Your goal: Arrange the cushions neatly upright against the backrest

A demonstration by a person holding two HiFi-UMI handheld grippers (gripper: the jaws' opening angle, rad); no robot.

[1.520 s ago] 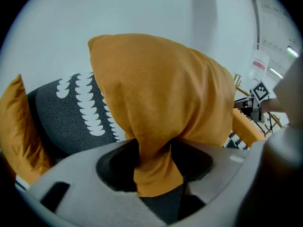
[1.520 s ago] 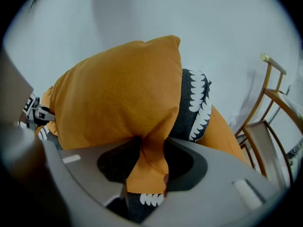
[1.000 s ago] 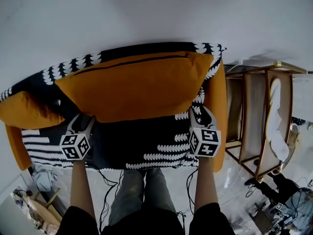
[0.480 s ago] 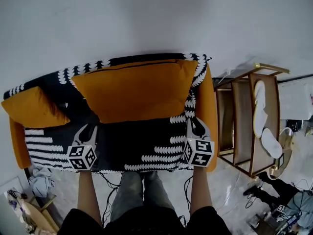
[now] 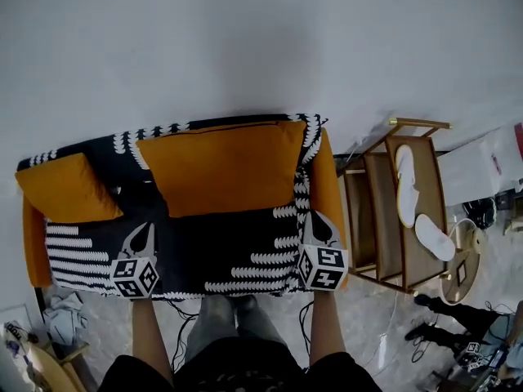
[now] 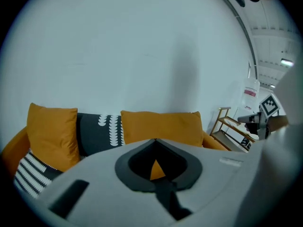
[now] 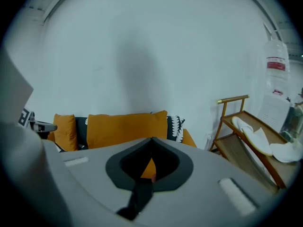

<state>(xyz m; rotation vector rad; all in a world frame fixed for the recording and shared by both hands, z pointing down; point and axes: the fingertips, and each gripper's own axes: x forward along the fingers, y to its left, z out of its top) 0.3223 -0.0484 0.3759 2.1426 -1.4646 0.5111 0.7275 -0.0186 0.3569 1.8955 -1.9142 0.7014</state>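
Observation:
A large orange cushion (image 5: pixel 221 166) (image 6: pixel 161 126) (image 7: pixel 125 129) stands upright against the backrest of the black-and-white patterned sofa (image 5: pixel 237 247). A smaller orange cushion (image 5: pixel 65 188) (image 6: pixel 51 134) leans at the sofa's left end. My left gripper (image 5: pixel 145 229) (image 6: pixel 155 140) hovers over the seat's front left, apart from both cushions. My right gripper (image 5: pixel 315 219) (image 7: pixel 152 139) hovers near the orange right armrest (image 5: pixel 331 194). Both pairs of jaws have just been closing, and both are now shut with nothing between them.
A wooden shelf rack (image 5: pixel 372 219) with white slippers (image 5: pixel 406 178) stands right of the sofa. Cables run across the floor by the person's legs (image 5: pixel 216 321). Loose clutter (image 5: pixel 65 313) lies at the lower left. A plain white wall rises behind the sofa.
Both grippers drew back from the large cushion's lower corners and rose, and their jaws went from open to shut. The sofa now looks smaller and farther off.

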